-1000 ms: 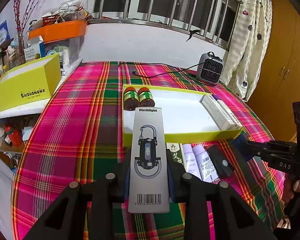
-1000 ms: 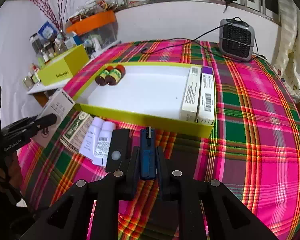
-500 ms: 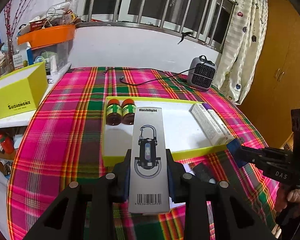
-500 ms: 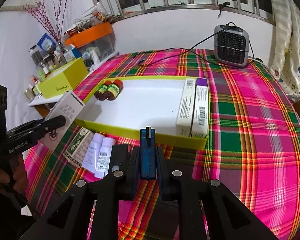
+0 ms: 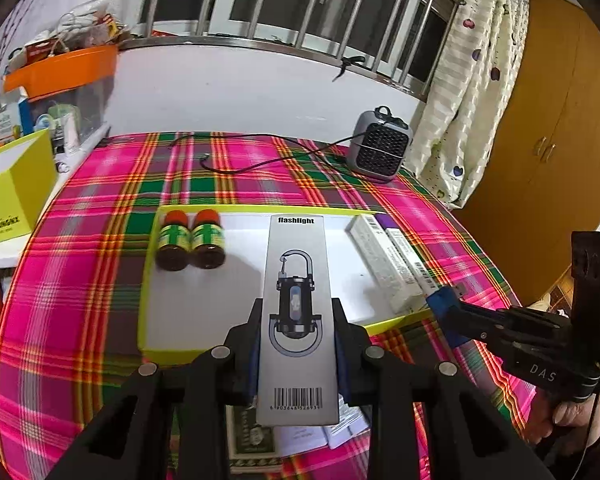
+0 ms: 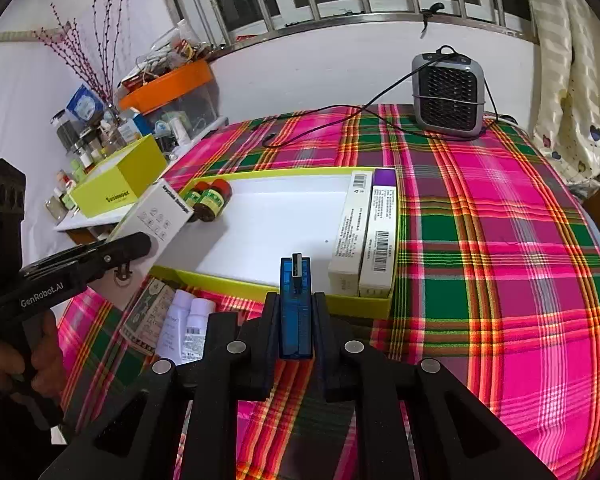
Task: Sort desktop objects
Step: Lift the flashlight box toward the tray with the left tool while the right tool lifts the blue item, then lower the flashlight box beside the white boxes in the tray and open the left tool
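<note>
- Your left gripper is clamped on the flashlight box, which stands upright between the pads, held over the near half of the yellow tray.
- Your right gripper is closed on a blue USB stick, metal plug pointing toward 12 o'clock, held just above the tray's near wall.
- In the left wrist view, your right gripper enters at 3 o'clock, the stick's tip near the tray's near right corner.
- Inside the tray, two brown bottles lie side by side at 10 o'clock, touching each other; two long cartons lie together along the right wall at 2 o'clock.
- On the plaid tablecloth, just outside the near wall at 7 o'clock in the right wrist view, lie two white bottles and a green packet.
- A small grey heater sits at 1 o'clock, well apart from the tray.
</note>
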`<action>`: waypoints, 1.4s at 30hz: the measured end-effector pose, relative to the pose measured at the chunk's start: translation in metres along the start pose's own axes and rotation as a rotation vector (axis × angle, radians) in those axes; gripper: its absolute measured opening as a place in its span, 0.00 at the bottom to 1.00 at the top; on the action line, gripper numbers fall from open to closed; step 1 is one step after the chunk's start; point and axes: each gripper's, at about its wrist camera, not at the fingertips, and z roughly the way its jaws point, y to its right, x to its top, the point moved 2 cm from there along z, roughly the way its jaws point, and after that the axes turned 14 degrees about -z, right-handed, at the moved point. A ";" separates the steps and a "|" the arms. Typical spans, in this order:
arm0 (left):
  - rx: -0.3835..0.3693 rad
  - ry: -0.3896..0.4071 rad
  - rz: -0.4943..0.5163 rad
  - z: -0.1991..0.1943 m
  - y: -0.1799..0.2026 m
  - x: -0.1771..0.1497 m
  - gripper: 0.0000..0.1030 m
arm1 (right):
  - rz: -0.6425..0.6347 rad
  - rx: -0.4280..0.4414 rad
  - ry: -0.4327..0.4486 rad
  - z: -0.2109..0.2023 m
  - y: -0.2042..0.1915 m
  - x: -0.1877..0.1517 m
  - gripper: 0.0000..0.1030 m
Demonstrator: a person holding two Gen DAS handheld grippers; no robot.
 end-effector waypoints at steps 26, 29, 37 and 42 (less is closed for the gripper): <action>-0.059 -0.099 -0.073 0.047 0.036 0.020 0.29 | 0.050 -0.021 0.028 -0.005 0.018 0.004 0.16; -0.066 -0.111 -0.094 0.054 0.038 0.022 0.29 | 0.055 -0.024 0.031 -0.006 0.020 0.005 0.16; -0.070 -0.146 -0.156 0.072 0.038 0.025 0.29 | 0.066 -0.028 0.033 -0.005 0.028 0.006 0.16; -0.058 -0.153 -0.178 0.083 0.041 0.027 0.29 | 0.073 -0.028 0.034 -0.004 0.031 0.006 0.16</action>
